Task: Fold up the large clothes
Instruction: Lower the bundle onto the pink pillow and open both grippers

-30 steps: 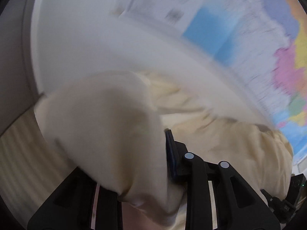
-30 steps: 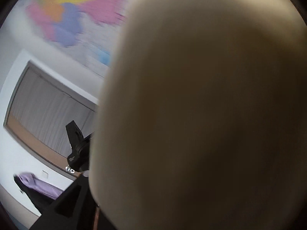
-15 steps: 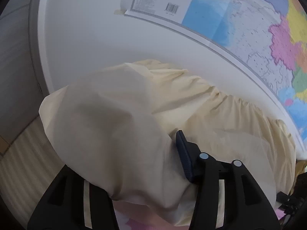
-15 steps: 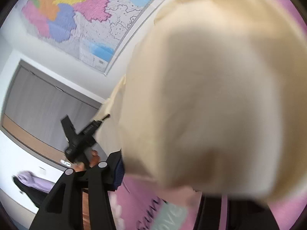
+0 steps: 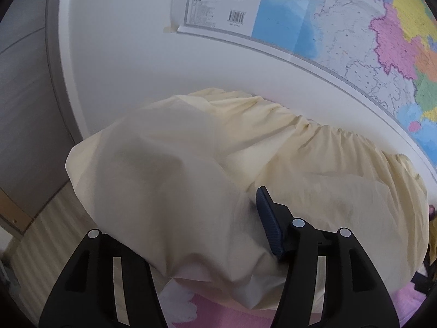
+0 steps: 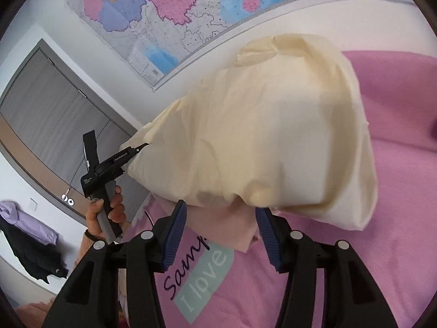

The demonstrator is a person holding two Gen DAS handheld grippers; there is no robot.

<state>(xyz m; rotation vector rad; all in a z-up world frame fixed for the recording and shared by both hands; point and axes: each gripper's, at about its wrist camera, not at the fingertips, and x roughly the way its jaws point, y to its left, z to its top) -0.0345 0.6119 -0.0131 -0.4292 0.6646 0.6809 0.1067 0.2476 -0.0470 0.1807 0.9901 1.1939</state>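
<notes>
A large cream-coloured cloth garment [image 5: 286,164] hangs bunched in front of both cameras, above a pink bed cover [image 6: 396,191] printed with dark script and a pale blue label. In the left wrist view the garment billows over the left gripper [image 5: 218,218]: a thick fold drapes over the left finger, hiding its pad, while the blue ribbed pad of the right finger [image 5: 269,224] lies bare against the cloth. The jaws have just been opening, cloth lies between them, and whether they still pinch it cannot be told. The garment's gathered far edge runs to the right along the foot of a white wall [image 5: 123,68].

In the right wrist view the right gripper [image 6: 220,222] has both blue pads showing, set apart; its jaws have lately widened. The cloth's lower edge sags onto their tips and a paler pinkish layer hangs in the gap between them, pressed by neither pad, so these jaws are released. At the left of this view a hand [image 6: 105,213] holds the grey handle of the left gripper, whose black nose disappears into the garment's left corner.

A coloured wall map [image 6: 169,8] hangs on the far wall. A grey door [image 6: 49,114] stands to the left, and a lilac and black pile of clothes [image 6: 30,240] hangs nearer left.
</notes>
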